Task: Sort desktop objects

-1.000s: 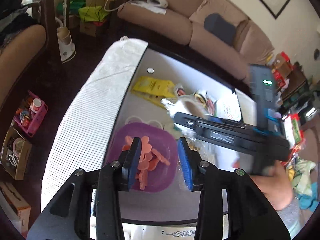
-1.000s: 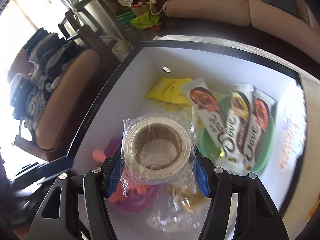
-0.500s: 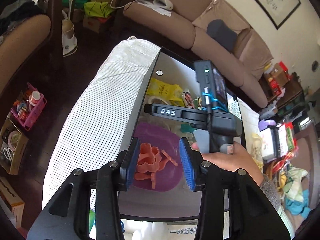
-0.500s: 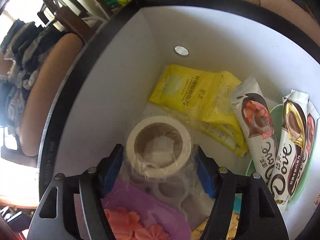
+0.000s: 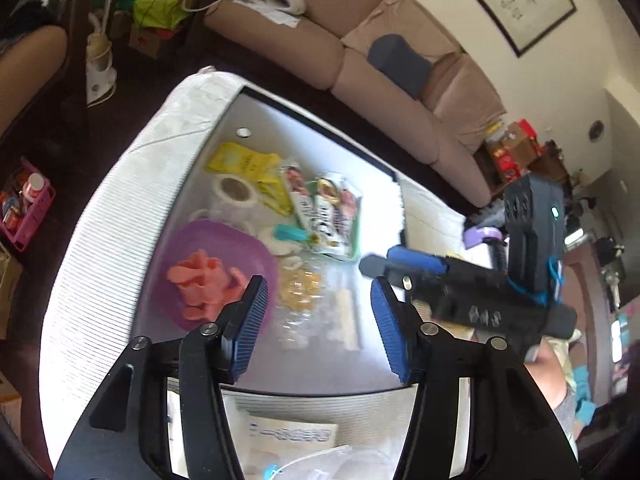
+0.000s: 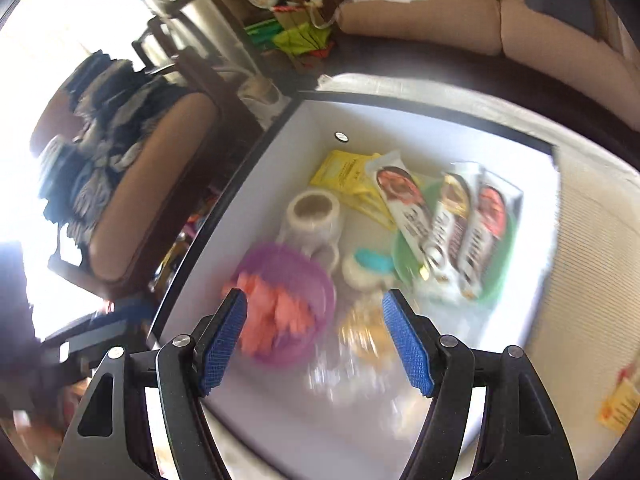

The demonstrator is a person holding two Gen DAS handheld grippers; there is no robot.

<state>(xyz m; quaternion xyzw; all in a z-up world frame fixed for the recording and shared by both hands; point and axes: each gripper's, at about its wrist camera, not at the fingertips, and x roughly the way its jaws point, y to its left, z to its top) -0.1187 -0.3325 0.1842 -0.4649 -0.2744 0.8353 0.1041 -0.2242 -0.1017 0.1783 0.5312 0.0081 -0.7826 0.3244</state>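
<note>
On the white tabletop [image 5: 304, 364] a wrapped tape roll [image 5: 233, 191] [image 6: 314, 213] lies beside a yellow packet [image 5: 242, 162] [image 6: 342, 172], held by nothing. A purple bowl [image 5: 224, 230] [image 6: 318, 280] holds orange pieces. Chocolate bars [image 6: 452, 224] rest on a green tray [image 6: 505, 258]. My left gripper [image 5: 320, 322] hovers over a clear bag of yellow sweets [image 5: 300, 290]; its jaws are opening with nothing between them. My right gripper [image 6: 314, 340] is open and empty, high above the bowl and the sweets bag [image 6: 364, 334]. Its black body [image 5: 500, 300] shows at the right of the left wrist view.
A teal-and-white round item [image 5: 288, 236] [image 6: 372, 262] sits between bowl and tray. White ribbed cloth [image 5: 104, 248] flanks the tabletop. Papers [image 5: 292, 434] lie at the near edge. A beige sofa [image 5: 360, 60] stands behind, a clothes-laden chair [image 6: 120, 184] to the left.
My right gripper let go of the tape roll beside the yellow packet and drew back and up. My left gripper's jaws widened and it pulled back from the purple bowl.
</note>
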